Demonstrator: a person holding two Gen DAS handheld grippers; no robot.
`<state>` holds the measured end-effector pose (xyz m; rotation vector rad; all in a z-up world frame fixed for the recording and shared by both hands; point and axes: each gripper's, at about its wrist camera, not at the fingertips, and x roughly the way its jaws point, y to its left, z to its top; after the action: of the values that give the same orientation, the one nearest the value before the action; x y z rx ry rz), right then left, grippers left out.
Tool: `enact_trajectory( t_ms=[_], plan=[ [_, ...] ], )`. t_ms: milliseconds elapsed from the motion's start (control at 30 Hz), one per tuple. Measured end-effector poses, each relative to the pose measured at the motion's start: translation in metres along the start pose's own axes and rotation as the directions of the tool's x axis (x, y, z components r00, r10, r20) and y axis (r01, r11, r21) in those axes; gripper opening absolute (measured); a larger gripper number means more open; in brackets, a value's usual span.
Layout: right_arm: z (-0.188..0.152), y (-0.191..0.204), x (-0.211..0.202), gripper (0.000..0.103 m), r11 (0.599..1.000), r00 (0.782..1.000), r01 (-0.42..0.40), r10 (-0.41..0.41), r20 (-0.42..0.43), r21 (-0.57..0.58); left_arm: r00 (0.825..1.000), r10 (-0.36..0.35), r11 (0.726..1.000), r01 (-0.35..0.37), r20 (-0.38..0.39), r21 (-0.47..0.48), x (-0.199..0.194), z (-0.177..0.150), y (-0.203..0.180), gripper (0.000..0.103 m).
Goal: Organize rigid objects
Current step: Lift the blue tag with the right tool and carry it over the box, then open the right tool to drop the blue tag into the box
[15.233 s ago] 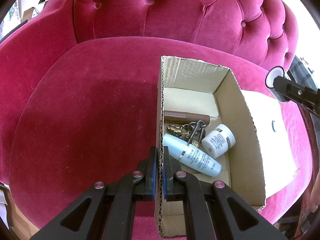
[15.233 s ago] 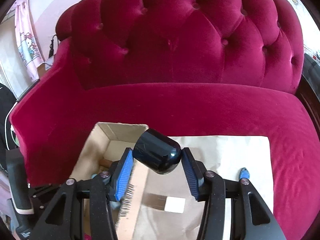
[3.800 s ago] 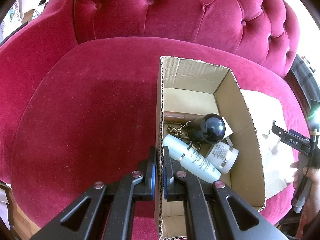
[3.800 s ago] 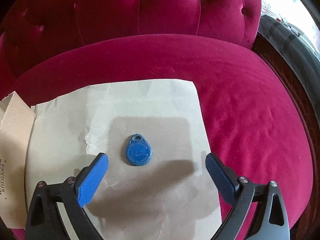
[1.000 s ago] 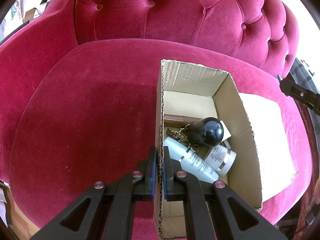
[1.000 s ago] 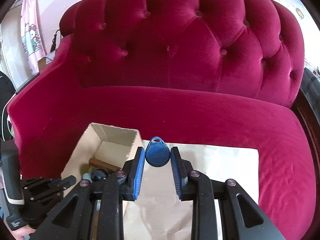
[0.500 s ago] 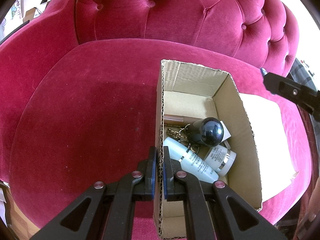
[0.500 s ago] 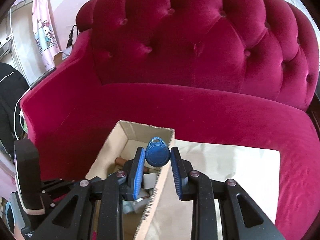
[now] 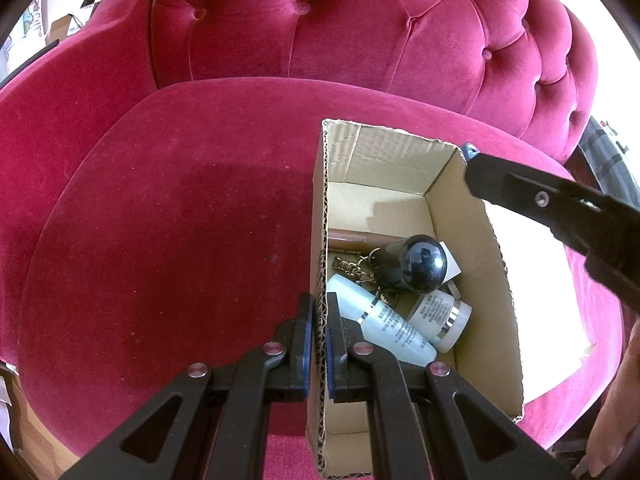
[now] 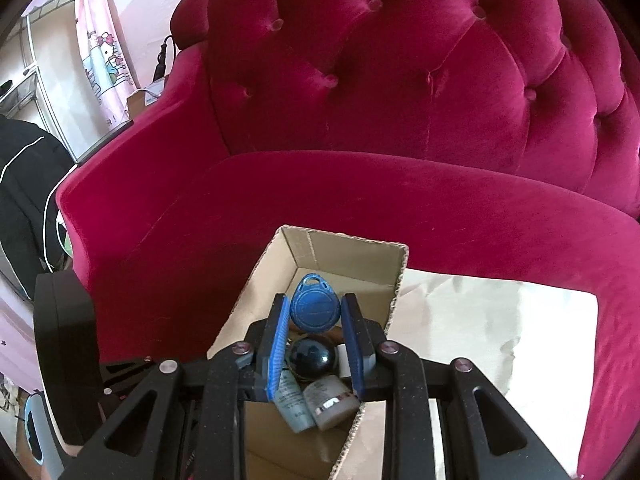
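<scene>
The right claw (image 10: pixel 316 316), pinching the blue key fob (image 10: pixel 315 305), has swung from the paper (image 10: pixel 500 320) to above the cardboard box (image 10: pixel 344 248) at lower centre; release seems next. The left claw (image 9: pixel 316 340) stays clamped on the box wall.
</scene>
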<state>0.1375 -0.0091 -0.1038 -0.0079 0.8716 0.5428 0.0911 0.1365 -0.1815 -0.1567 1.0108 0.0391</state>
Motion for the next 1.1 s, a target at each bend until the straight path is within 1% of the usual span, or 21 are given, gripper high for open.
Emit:
enact_trajectory(
  t_ms=[333, 533, 800, 867, 933, 967, 1000, 1033, 1067, 1100],
  plan=[
    [-0.003, 0.009, 0.012, 0.028, 0.999, 0.999, -0.035, 0.035, -0.024, -0.003, 1.0, 0.0, 1.0, 0.0, 0.0, -0.002, 0.0, 0.0, 0.0, 0.005],
    [-0.005, 0.01, 0.018, 0.028, 0.999, 0.999, -0.033, 0.033, -0.036, 0.001, 1.0, -0.001, 1.0, 0.001, 0.0, -0.002, 0.0, 0.0, 0.0, 0.005],
    [-0.004, 0.01, 0.019, 0.029, 0.999, 0.999, -0.041, 0.041, -0.028, 0.015, 1.0, -0.003, 1.0, 0.003, 0.0, -0.003, 0.0, 0.0, 0.0, 0.005],
    [-0.004, 0.009, 0.019, 0.029, 0.999, 0.999, -0.033, 0.033, -0.026, 0.018, 1.0, -0.003, 1.0, 0.003, 0.0, -0.003, 0.0, 0.0, -0.001, 0.005],
    [-0.004, 0.009, 0.019, 0.04, 1.0, 0.999, -0.021, 0.022, -0.023, 0.018, 1.0, -0.003, 1.0, 0.003, 0.0, -0.003, 0.0, 0.0, -0.001, 0.005],
    [-0.003, 0.008, 0.018, 0.053, 1.0, 1.0, -0.007, 0.007, -0.017, 0.023, 1.0, -0.002, 1.0, 0.002, 0.0, -0.003, 0.0, 0.0, -0.001, 0.005],
    [-0.003, 0.006, 0.017, 0.058, 1.0, 1.0, 0.0, 0.001, -0.01, 0.029, 1.0, -0.002, 1.0, 0.002, 0.0, -0.003, 0.0, 0.0, 0.0, 0.005],
    [-0.003, 0.004, 0.015, 0.06, 0.999, 1.0, 0.006, -0.006, -0.004, 0.037, 1.0, -0.002, 1.0, 0.002, 0.0, -0.003, 0.0, 0.0, -0.001, 0.005],
    [-0.002, 0.003, 0.015, 0.067, 0.999, 1.0, 0.014, -0.014, -0.003, 0.041, 1.0, -0.003, 1.0, 0.003, 0.0, -0.004, 0.0, 0.0, 0.0, 0.005],
    [-0.002, 0.002, 0.014, 0.077, 0.999, 1.0, 0.026, -0.026, -0.001, 0.043, 1.0, -0.002, 1.0, 0.002, 0.0, -0.003, 0.0, -0.001, -0.001, 0.005]
  ],
)
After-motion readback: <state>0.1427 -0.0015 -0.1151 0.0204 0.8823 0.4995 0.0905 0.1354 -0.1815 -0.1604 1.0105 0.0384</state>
